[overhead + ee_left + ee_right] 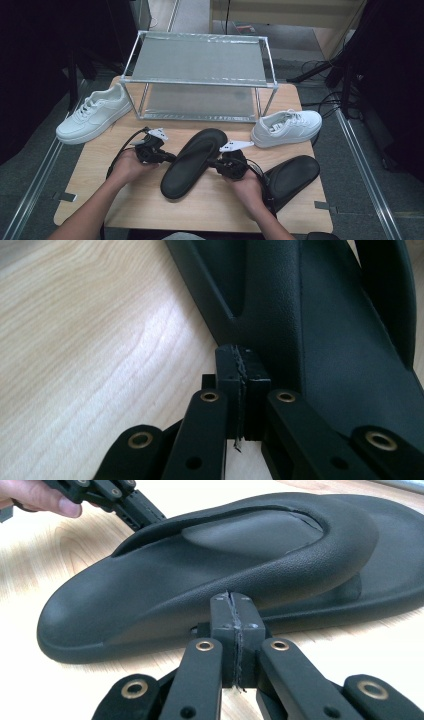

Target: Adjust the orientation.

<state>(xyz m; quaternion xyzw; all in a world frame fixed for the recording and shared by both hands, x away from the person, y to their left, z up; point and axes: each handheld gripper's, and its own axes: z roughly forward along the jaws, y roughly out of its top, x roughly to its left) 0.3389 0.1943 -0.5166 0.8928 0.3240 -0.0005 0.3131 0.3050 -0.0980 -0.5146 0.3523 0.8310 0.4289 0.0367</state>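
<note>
A black slipper (192, 162) lies flat near the middle of the wooden counter (140, 200), in front of a metal shoe rack (200, 75), with its length running diagonally from the near left to the far right. The left gripper (167, 157) comes in from the slipper's left side and the right gripper (212, 162) from its right, so the slipper sits between the two. In the left gripper view the fingers (227, 372) are pressed together with nothing between them, their tips right against the slipper's edge. In the right gripper view the fingers (222, 615) are likewise together and empty, their tips at the slipper's side just under the strap. A second black slipper (292, 177) lies on the counter to the right, near the person's right hand (247, 187). One white sneaker (95, 114) rests at the far left corner of the counter and another white sneaker (287, 127) at the far right, beside the rack
</note>
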